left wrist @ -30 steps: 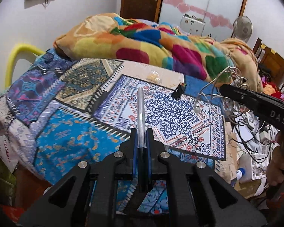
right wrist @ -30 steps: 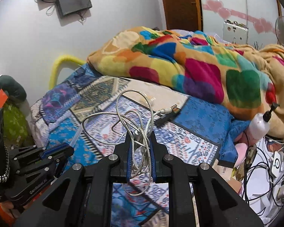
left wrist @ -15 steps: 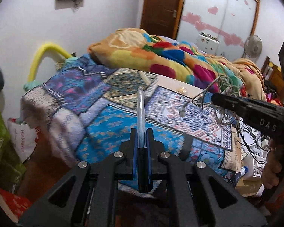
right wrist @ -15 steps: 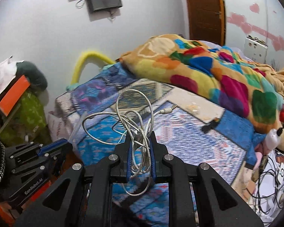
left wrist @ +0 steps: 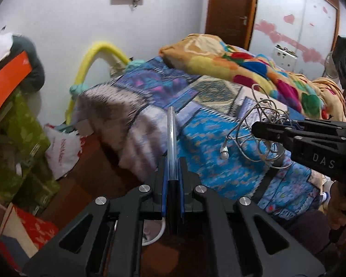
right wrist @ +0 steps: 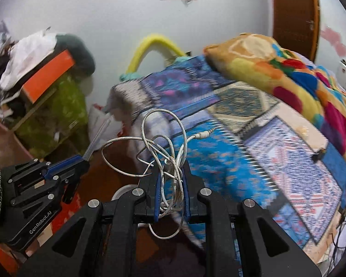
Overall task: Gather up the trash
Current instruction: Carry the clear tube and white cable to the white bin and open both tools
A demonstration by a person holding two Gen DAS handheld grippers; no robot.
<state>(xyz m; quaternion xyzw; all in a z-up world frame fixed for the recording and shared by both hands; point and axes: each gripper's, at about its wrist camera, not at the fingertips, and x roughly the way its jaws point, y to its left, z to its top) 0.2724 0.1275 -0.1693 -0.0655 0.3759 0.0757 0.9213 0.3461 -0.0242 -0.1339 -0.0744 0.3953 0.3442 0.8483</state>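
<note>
Both loads are in hand and being carried off the bed. The left gripper is clamped tight on a clear pen, which juts straight ahead of its jaws. The right gripper pinches a tangled white cable whose loops spill above and below its tips. Next comes a drop-off, yet no bin shows clearly; possibly it lies down-left among the blurred clutter

Blanket on bed at right, boxes left, floor between
</note>
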